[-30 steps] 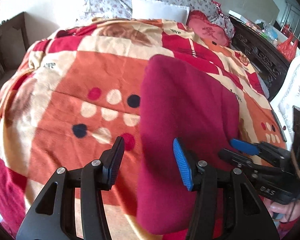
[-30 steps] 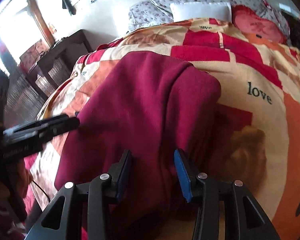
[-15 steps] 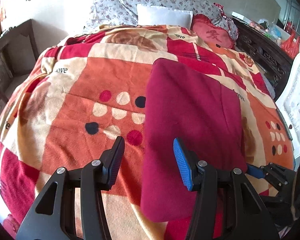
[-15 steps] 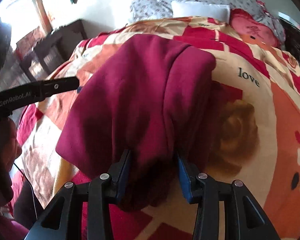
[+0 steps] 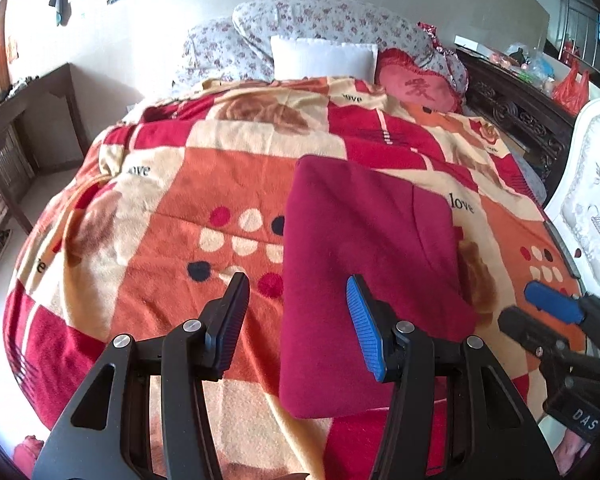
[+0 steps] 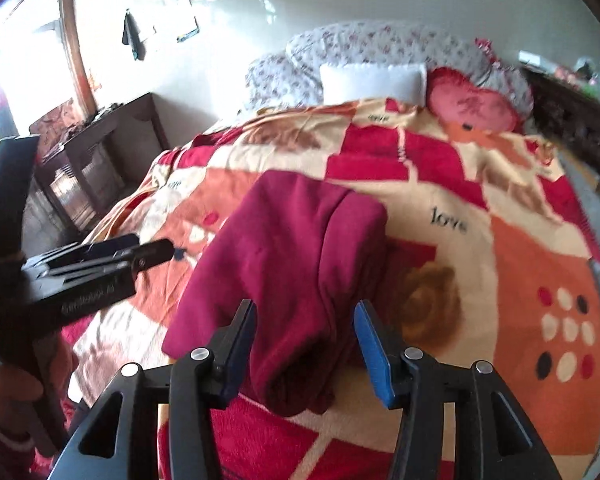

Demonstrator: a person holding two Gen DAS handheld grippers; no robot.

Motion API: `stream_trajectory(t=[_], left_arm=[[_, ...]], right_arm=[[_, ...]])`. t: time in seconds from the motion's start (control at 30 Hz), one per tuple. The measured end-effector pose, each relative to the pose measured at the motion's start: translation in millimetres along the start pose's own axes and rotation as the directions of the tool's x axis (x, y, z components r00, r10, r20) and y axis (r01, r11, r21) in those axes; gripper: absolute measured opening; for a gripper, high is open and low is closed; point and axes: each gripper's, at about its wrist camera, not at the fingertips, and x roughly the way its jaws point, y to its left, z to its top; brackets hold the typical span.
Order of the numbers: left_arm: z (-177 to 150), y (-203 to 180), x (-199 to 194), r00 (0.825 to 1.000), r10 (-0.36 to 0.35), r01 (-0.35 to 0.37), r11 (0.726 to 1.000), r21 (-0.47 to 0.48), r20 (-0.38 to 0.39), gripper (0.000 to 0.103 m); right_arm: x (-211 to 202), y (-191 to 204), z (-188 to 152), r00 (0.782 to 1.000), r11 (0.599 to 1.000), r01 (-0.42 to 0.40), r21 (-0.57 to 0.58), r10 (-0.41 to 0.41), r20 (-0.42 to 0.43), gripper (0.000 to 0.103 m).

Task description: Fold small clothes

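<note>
A dark red garment (image 5: 364,264) lies folded in a flat rectangle on the patterned blanket (image 5: 204,184). My left gripper (image 5: 298,320) is open and empty above the garment's near left edge. It also shows at the left of the right wrist view (image 6: 152,252). My right gripper (image 6: 304,344) is open and empty, raised just above the garment's (image 6: 296,256) near rolled end. It also shows at the right edge of the left wrist view (image 5: 540,312).
Pillows (image 5: 324,58) and a red heart cushion (image 5: 418,88) lie at the head of the bed. A dark wooden bench (image 5: 24,128) stands left of the bed. A carved dark headboard (image 5: 516,112) and a white chair (image 5: 592,208) stand on the right.
Both grippers have pulled back and up from the garment. The right gripper has opened wider and no longer presses into the cloth. The garment lies still.
</note>
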Motion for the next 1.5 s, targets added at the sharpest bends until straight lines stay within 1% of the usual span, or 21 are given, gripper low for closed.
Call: stream_trajectory(t=[0.07, 0.23, 0.43, 0.63, 0.87, 1.5], left_arm=[[1, -1, -5, 1.000, 0.001, -0.001, 1.000, 0.004, 0.010, 0.051], [1, -3, -18, 0.999, 0.007, -0.007, 1.000, 0.011, 0.038, 0.051], [1, -4, -30, 0.998, 0.007, -0.008, 1.000, 0.012, 0.066, 0.051], [1, -5, -36, 0.997, 0.009, -0.010, 1.000, 0.015, 0.078, 0.051], [1, -3, -36, 0.997, 0.009, -0.010, 1.000, 0.010, 0.079, 0.051], [-3, -6, -28, 0.998, 0.011, -0.011, 1.000, 0.005, 0.055, 0.051]], right_arm=[[0, 2, 4, 1.000, 1.000, 0.016, 0.015, -0.016, 0.007, 0.049], [-1, 3, 6, 1.000, 0.998, 0.020, 0.059, -0.020, 0.009, 0.049], [-4, 8, 3, 1.000, 0.998, 0.015, 0.060, -0.016, 0.003, 0.049], [-6, 7, 3, 1.000, 0.998, 0.014, 0.064, -0.015, 0.004, 0.050], [-7, 11, 5, 1.000, 0.998, 0.015, 0.058, -0.015, 0.006, 0.050], [4, 11, 2, 0.999, 0.997, 0.011, 0.073, -0.009, -0.032, 0.050]])
